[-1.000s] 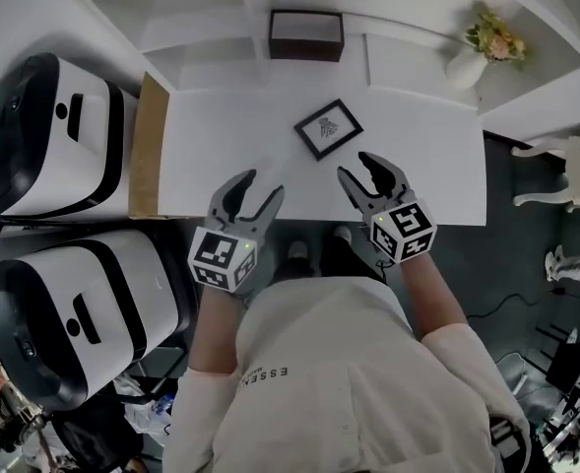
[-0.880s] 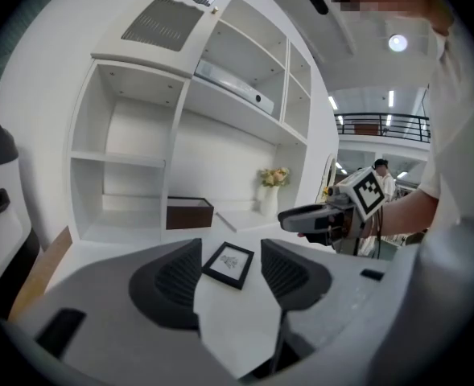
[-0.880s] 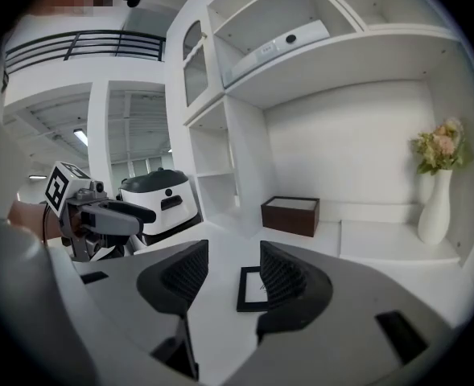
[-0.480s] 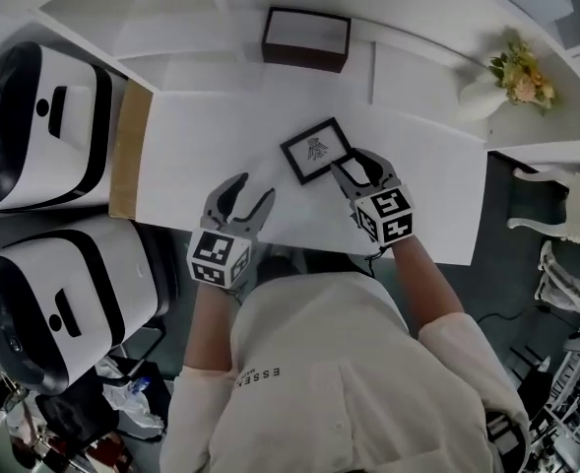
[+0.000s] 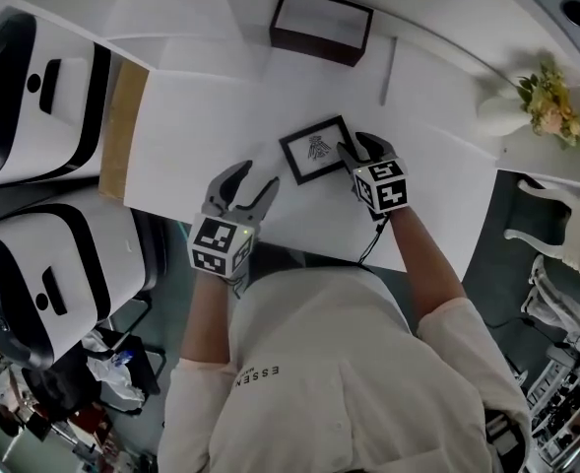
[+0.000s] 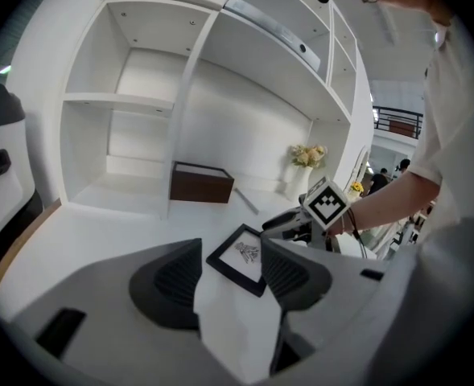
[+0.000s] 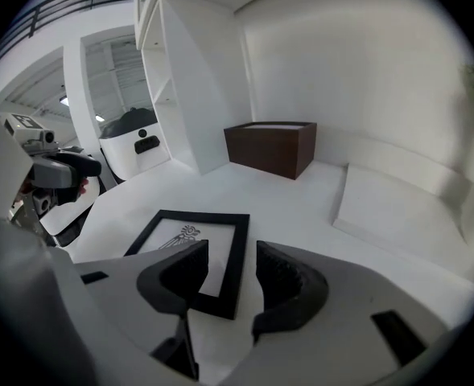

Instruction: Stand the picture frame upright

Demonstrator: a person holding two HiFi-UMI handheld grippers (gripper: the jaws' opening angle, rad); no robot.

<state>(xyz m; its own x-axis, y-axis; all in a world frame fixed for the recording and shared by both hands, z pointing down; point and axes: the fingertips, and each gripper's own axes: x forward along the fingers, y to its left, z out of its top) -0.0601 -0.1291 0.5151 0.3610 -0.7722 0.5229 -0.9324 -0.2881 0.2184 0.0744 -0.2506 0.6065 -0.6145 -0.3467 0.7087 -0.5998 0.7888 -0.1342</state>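
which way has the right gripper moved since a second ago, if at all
Yes: the right gripper went from the table's near edge forward to the picture frame, fingers open astride its edge.

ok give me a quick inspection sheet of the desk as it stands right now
surface: white table, wooden strip along its left edge
job's things: picture frame lying flat, face up, not yet upright
clutter: brown box at the back; vase of flowers at the back right
grippers: left gripper open, nothing between its jaws, short of the frame; right gripper open, one side of the frame's border between its jaws, not pressed
cables: what looks like a thin dark cable behind the right gripper
surroundings: white shelves behind; two large white machines left of the table
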